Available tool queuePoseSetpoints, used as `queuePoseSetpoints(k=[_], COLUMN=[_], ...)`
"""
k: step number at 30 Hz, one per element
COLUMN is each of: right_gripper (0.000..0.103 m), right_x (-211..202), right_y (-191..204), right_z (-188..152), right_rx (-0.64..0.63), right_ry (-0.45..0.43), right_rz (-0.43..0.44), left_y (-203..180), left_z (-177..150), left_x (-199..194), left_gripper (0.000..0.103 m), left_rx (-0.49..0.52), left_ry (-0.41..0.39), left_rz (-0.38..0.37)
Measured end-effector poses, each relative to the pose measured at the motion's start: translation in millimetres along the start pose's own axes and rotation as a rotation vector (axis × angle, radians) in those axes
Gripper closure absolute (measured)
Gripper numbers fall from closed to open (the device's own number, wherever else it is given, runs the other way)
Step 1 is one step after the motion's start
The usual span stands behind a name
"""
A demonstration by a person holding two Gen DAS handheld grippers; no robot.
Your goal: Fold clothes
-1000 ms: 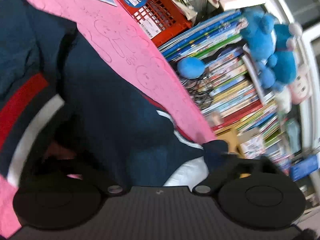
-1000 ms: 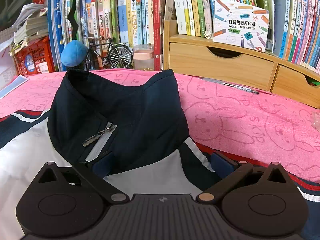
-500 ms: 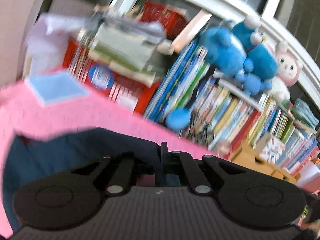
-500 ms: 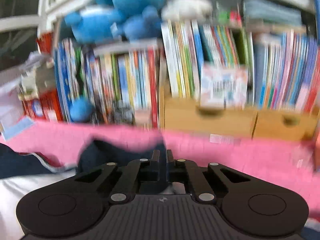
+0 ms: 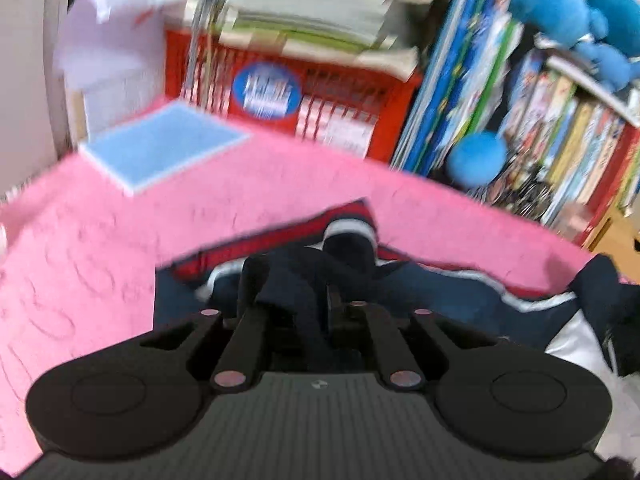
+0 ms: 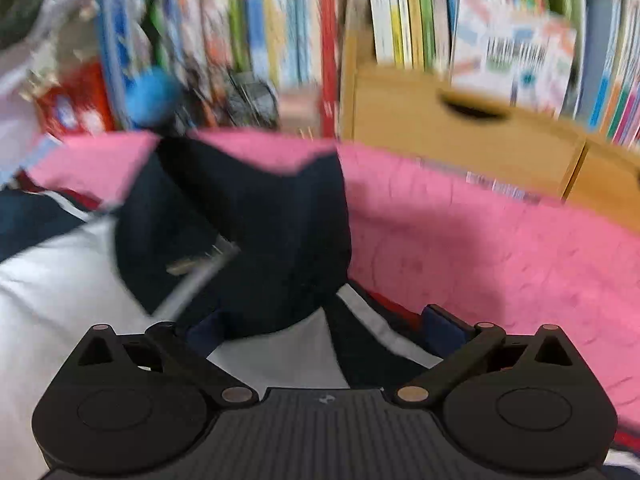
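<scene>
left wrist view: my left tool (image 5: pixel 298 300) is clamped on a dark navy fold of the jacket (image 5: pixel 440 292), which lies on the pink cloth (image 5: pixel 240 200) over the bench. right wrist view: my right tool (image 6: pixel 320 320) is opening wide, pads off the fabric, with the jacket's collar (image 6: pixel 256 220) just ahead.

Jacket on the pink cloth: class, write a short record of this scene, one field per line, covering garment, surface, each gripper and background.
garment: navy, white and red jacket, zip showing, spread flat
surface: pink cloth with a printed pattern
left gripper: shut on a dark fold of the jacket
right gripper: opening, fingers spread either side of the jacket's collar area, not pressing it
background: shelves of books, red crate, wooden drawers
</scene>
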State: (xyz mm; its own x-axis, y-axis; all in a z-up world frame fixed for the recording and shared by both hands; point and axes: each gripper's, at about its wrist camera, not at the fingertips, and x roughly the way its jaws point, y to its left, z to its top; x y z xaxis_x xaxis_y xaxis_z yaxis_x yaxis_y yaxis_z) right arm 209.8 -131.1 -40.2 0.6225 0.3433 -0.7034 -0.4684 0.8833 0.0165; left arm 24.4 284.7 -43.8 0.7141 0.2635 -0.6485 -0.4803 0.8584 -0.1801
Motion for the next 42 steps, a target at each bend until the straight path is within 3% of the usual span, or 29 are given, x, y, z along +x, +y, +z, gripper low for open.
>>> queuePoseSetpoints(k=[2, 3, 4, 7, 10, 12, 14, 18, 20, 23, 24, 25, 26, 27, 28, 30, 33, 36, 38, 42], right_gripper=[0.009, 0.053, 0.084, 0.09, 0.093, 0.093, 0.093, 0.09, 0.086, 0.062, 0.045, 0.025, 0.019, 0.013, 0.013, 0.012, 0.007, 0.0, 0.0, 0.0], right_x=[8, 9, 6, -2, -21, -31, -30, 15, 38, 45, 39, 29, 16, 4, -8, -33, -63, -76, -74, -75], right_y=[-2, -1, 3, 18, 19, 14, 8, -10, -12, -17, -19, -21, -20, -20, -18, -5, 20, 43, 56, 64], right_z=[0, 1, 4, 18, 48, 69, 83, 82, 67, 52, 48, 44, 40, 35, 30, 18, -3, -27, -44, -58], right_rx=[0.032, 0.044, 0.038, -0.025, -0.056, -0.046, -0.038, 0.003, 0.011, 0.054, 0.072, 0.085, 0.09, 0.095, 0.094, 0.058, -0.026, -0.094, -0.123, -0.115], right_ry=[-0.035, -0.057, -0.08, -0.115, -0.222, -0.302, -0.333, -0.248, -0.156, -0.07, -0.063, -0.064, -0.068, -0.072, -0.077, -0.084, -0.079, -0.06, -0.037, -0.07], right_rz=[-0.016, -0.026, -0.037, -0.097, -0.154, -0.186, -0.2, -0.177, -0.174, -0.143, -0.117, -0.073, -0.029, 0.014, 0.051, 0.084, 0.129, 0.16, 0.163, 0.162], left_y=[1, -1, -4, -21, -43, -57, -64, -45, -38, -36, -35, -31, -26, -19, -12, -5, -1, 15, 31, 53], left_z=[4, 8, 14, 37, 52, 59, 55, 40, 31, 18, 17, 17, 18, 19, 19, 16, 4, -3, -5, -6], left_x=[4, 2, -2, -24, -43, -52, -38, 16, 33, 27, 20, 12, 2, -8, -18, -34, -67, -85, -76, -33], left_gripper=[0.094, 0.097, 0.098, 0.098, 0.098, 0.095, 0.095, 0.093, 0.088, 0.085, 0.081, 0.076, 0.072, 0.06, 0.04, 0.021, 0.02, 0.01, 0.01, 0.006], left_rx=[-0.021, -0.032, -0.034, 0.003, 0.079, 0.137, 0.206, 0.199, 0.215, 0.306, 0.312, 0.295, 0.258, 0.211, 0.167, 0.11, 0.103, 0.058, -0.024, -0.2], left_ry=[-0.006, -0.026, -0.06, -0.198, -0.335, -0.416, -0.401, -0.157, -0.05, -0.013, -0.014, -0.011, -0.005, 0.002, 0.009, 0.009, -0.032, -0.059, -0.023, 0.098], left_rz=[0.009, 0.009, 0.007, -0.025, -0.033, -0.022, 0.029, 0.101, 0.132, 0.165, 0.159, 0.137, 0.1, 0.049, -0.008, -0.092, -0.109, -0.03, 0.012, 0.006])
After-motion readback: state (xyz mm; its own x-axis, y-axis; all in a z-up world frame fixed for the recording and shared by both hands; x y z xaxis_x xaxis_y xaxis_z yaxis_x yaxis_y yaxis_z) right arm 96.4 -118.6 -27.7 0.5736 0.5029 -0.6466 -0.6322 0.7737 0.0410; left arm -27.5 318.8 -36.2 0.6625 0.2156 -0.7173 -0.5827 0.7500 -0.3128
